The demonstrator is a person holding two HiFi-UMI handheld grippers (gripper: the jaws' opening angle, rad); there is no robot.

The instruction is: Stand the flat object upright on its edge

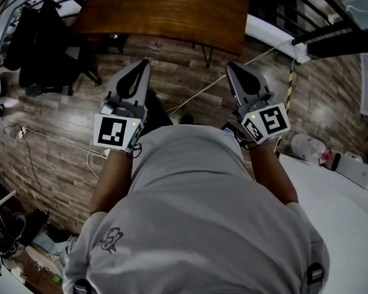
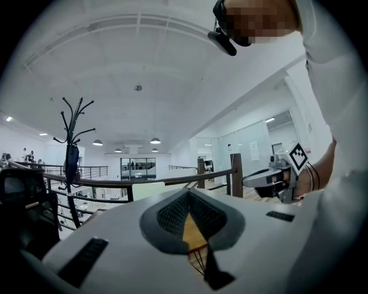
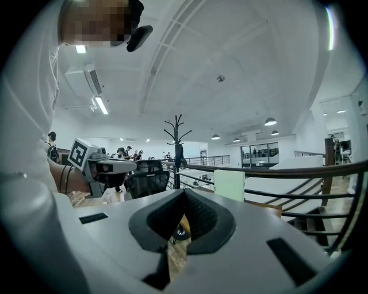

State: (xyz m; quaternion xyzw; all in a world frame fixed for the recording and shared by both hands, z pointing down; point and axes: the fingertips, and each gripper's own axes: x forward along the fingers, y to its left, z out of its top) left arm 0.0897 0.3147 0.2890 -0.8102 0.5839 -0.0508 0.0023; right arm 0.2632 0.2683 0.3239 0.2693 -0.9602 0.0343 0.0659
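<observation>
My left gripper (image 1: 145, 62) and right gripper (image 1: 231, 67) are held out level in front of the person's chest, side by side over a wood-plank floor. Both are shut, with nothing between the jaws. In the left gripper view the left gripper (image 2: 188, 193) has its dark pads meeting at the tips, and the right gripper (image 2: 269, 177) shows off to the right. In the right gripper view the right gripper (image 3: 184, 192) is closed the same way, with the left gripper (image 3: 109, 166) at the left. I cannot make out any flat object in these views.
A brown wooden table (image 1: 167, 17) stands just ahead of the grippers. A white table (image 1: 339, 198) with a bottle and boxes is at the right. A dark office chair (image 1: 47, 39) is at the far left, cables (image 1: 218, 85) cross the floor, and a railing (image 2: 144, 181) and coat stand (image 3: 175, 146) lie beyond.
</observation>
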